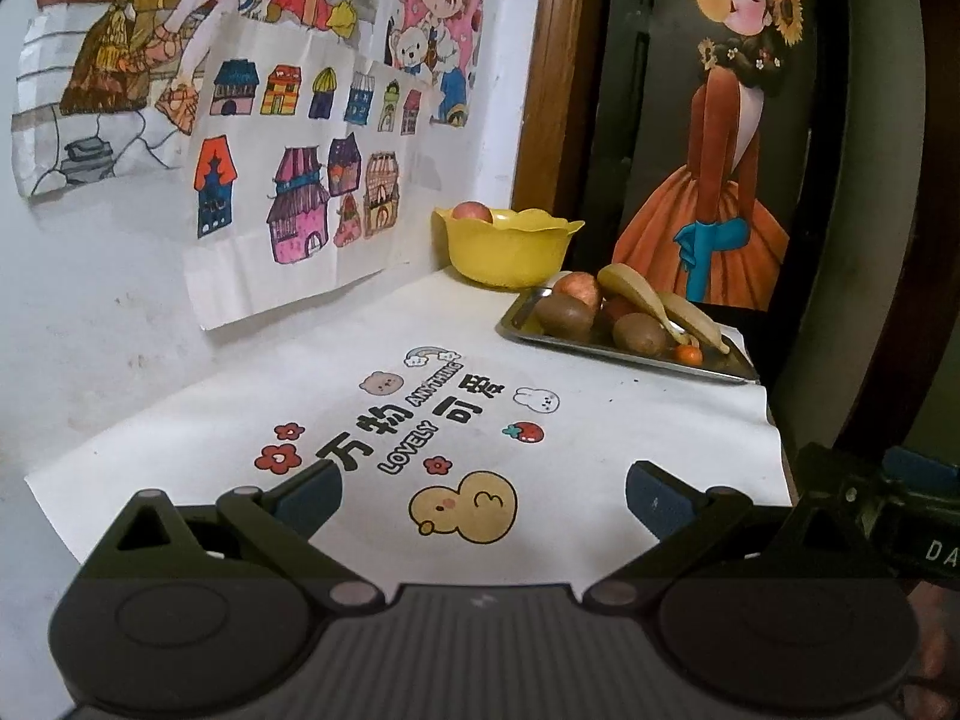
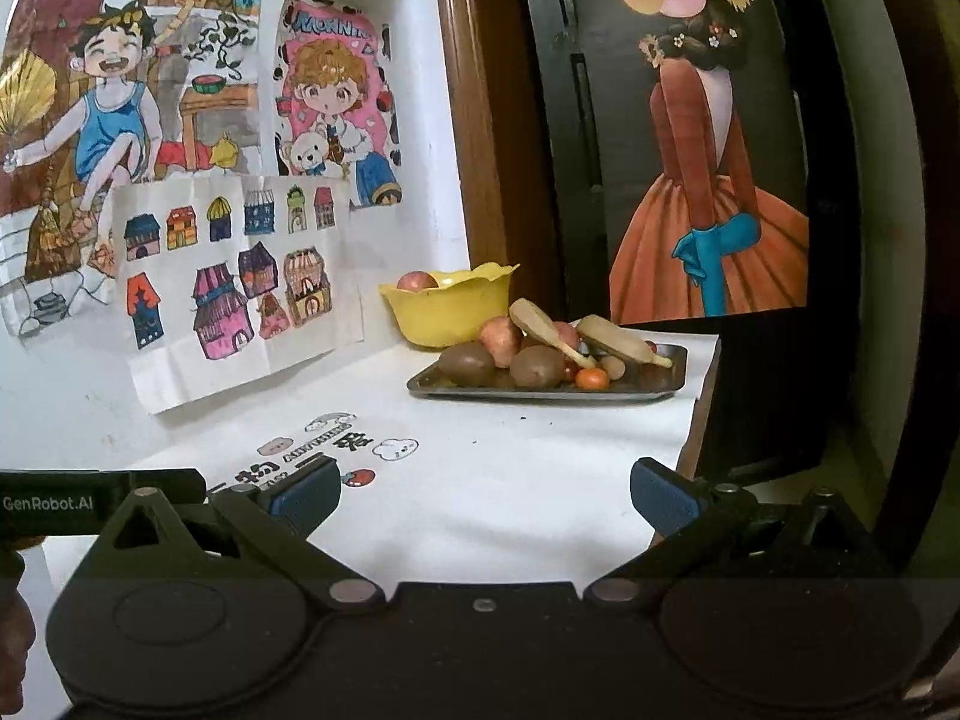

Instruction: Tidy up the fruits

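Both hand-held grippers, left (image 1: 483, 495) and right (image 2: 483, 495), hang wide open and empty over the bench, well short of the fruit tray (image 2: 666, 387) ahead and rightward beside the bowl (image 2: 447, 312), the right looking nearer.

White wall (image 1: 90, 300) with children's drawings (image 1: 288, 180), dark wooden frame (image 1: 549, 90) beside

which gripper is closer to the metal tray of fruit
Right, slightly. The right gripper faces the tray almost head-on; the left gripper sits farther left, both open and well short.
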`<state>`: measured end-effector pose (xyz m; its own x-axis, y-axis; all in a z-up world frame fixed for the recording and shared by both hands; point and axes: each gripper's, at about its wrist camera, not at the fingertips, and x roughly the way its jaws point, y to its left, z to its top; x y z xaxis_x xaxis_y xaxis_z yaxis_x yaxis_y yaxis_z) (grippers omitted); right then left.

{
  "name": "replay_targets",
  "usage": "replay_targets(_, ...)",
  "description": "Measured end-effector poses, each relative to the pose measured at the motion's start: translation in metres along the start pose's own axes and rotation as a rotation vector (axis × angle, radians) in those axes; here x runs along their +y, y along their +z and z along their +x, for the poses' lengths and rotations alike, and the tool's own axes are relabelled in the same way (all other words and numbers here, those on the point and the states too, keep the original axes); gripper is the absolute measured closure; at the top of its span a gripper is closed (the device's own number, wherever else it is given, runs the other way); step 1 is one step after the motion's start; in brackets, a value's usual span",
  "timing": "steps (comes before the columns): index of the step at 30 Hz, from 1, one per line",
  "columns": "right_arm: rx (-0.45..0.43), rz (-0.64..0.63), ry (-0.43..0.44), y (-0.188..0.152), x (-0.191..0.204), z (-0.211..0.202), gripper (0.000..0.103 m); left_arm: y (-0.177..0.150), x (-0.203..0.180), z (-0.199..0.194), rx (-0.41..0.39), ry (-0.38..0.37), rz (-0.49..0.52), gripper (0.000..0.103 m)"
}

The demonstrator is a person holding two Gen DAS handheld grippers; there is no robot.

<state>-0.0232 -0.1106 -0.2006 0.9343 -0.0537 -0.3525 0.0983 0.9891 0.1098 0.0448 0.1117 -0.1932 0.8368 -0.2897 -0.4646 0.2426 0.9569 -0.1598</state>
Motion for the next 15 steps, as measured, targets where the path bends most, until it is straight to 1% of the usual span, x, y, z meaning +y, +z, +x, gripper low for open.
replay_targets(8,0.005,-0.03,0.0,0.002,0.006,0.012,0.001,0.001,0.003,0.006,-0.003,0.005,-0.009,0.0)
replay_targets(15,0.011,-0.034,-0.002,0.002,0.006,0.018,0.001,0.001,0.004,0.014,0.01,0.003,-0.007,0.0)
